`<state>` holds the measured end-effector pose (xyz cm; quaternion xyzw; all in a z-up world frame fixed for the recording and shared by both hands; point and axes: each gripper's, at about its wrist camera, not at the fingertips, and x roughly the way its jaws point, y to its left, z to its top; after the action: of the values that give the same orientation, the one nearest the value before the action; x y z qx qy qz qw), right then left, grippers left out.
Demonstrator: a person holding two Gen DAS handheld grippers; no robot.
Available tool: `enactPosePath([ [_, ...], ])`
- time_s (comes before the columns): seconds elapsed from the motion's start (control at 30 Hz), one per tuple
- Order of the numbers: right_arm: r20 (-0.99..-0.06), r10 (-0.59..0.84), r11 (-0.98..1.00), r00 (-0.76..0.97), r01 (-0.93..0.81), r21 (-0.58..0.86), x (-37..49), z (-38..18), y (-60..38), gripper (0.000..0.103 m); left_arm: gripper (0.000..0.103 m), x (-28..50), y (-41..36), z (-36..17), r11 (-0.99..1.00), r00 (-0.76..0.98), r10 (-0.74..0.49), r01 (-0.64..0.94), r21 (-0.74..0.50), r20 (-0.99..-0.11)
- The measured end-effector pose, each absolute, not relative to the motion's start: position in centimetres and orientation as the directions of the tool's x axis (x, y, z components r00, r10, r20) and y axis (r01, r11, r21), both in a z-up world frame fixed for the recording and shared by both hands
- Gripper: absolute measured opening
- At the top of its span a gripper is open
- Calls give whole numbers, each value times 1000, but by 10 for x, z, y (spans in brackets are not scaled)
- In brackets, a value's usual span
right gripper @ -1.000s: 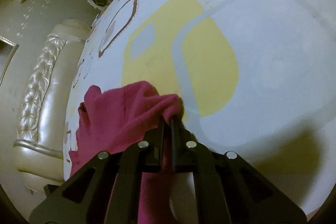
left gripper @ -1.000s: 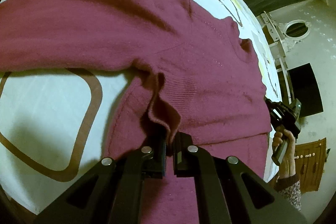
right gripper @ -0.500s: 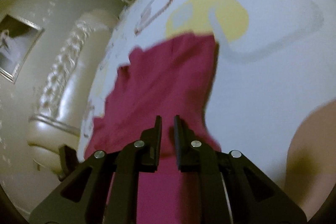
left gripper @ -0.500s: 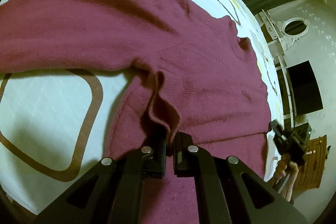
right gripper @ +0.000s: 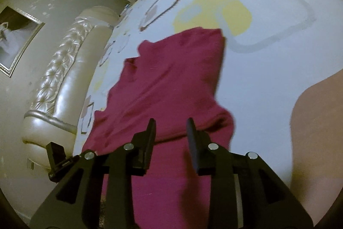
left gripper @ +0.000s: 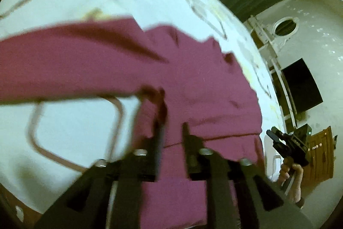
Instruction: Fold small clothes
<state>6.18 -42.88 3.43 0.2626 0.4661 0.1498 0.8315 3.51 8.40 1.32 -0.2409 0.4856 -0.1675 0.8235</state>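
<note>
The maroon sweater [left gripper: 193,83] is spread flat on the patterned bedsheet [left gripper: 70,128]; one sleeve is extended sideways. The left gripper [left gripper: 172,128] is held parted above the hem, nothing gripped; the right gripper [right gripper: 170,128] is likewise held wide, empty, over the folded sweater [right gripper: 171,83].

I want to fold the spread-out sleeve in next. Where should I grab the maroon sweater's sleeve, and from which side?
Pinch the sleeve of the maroon sweater along its lower edge, coming in low from the near side over the bedsheet. That edge lies flat and exposed, and the open left hand-held gripper already faces it.
</note>
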Motion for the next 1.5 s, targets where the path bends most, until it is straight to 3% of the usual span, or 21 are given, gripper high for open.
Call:
enactPosePath([
  [0.07, -697, 489, 825, 524, -18, 565, 57, 39, -420, 36, 48, 27, 114, 26, 846, 530, -468, 37, -532, -708],
  [0.37, -677, 536, 809, 504, -77, 583, 38, 46, -376, 37, 49, 3, 323, 14, 820, 626, -217, -300, -488, -749],
  [0.5, -687, 532, 819, 494, -97, 565, 35, 48, -360, 37, 49, 6, 381, -10, 784, 613, -172, -389, -484, -771],
  [0.77, -708, 529, 826, 467, -93, 556, 28, 42, -343, 37, 49, 28, 398, -29, 821, 598, -181, -345, -454, -781],
  [0.97, -714, 529, 829, 459, -101, 550, 23, 41, -336, 38, 48, 8, 424, -32, 771, 625, -236, -346, -535, -744],
  [1.23, -715, 540, 824, 444, -108, 556, 19, 38, -322, 38, 48, 20, 393, -32, 794, 614, -287, -277, -541, -736],
  [1.27, -715, 540, 825, 444, -109, 555, 19, 38, -321, 38, 45, 22, 391, -32, 789, 613, -302, -269, -553, -730],
  [1.37, -713, 542, 823, 445, -111, 557, 16, 40, -318, 38, 13, 27, 387, -40, 745, 590, -386, -254, -617, -709],
  [1.5, -711, 540, 823, 451, -108, 557, 13, 42, -320, 38, 10, 30, 369, -34, 788, 566, -375, -223, -574, -734],
])
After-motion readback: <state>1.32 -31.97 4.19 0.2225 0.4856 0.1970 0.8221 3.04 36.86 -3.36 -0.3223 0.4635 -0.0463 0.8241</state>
